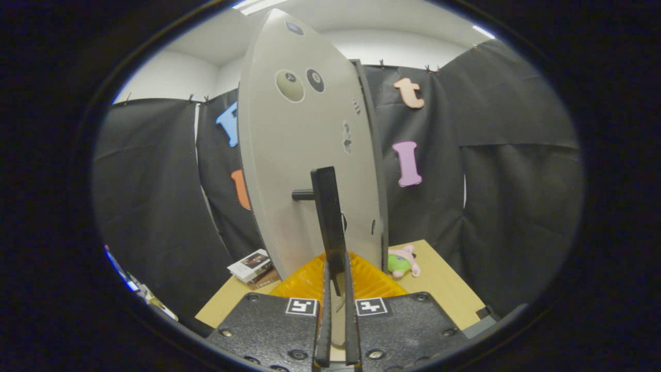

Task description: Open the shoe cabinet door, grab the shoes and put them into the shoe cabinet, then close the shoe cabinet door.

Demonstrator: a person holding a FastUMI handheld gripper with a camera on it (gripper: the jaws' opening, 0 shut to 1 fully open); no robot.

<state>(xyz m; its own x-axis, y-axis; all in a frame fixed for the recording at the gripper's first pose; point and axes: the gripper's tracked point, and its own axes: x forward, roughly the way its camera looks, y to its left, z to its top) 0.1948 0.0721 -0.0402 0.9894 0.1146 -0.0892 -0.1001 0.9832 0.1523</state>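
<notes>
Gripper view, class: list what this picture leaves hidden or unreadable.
- Cabinet door: its large panel hides the cabinet's inside.
- Handle: the narrowed jaws of the gripper cover its lower end; contact can't be judged.
- Books: too small to make out the covers.
- Plush toy: partly behind the door's edge.

Pale grey cabinet door point(304, 155) with round dark-and-olive stickers point(290, 86); black handle point(328, 217). Translucent orange-yellow ribbed tray point(364, 281). Light tan wooden tabletop point(439, 287). Pink and green plush toy point(403, 261). White and brown booklets point(251, 267).
</notes>
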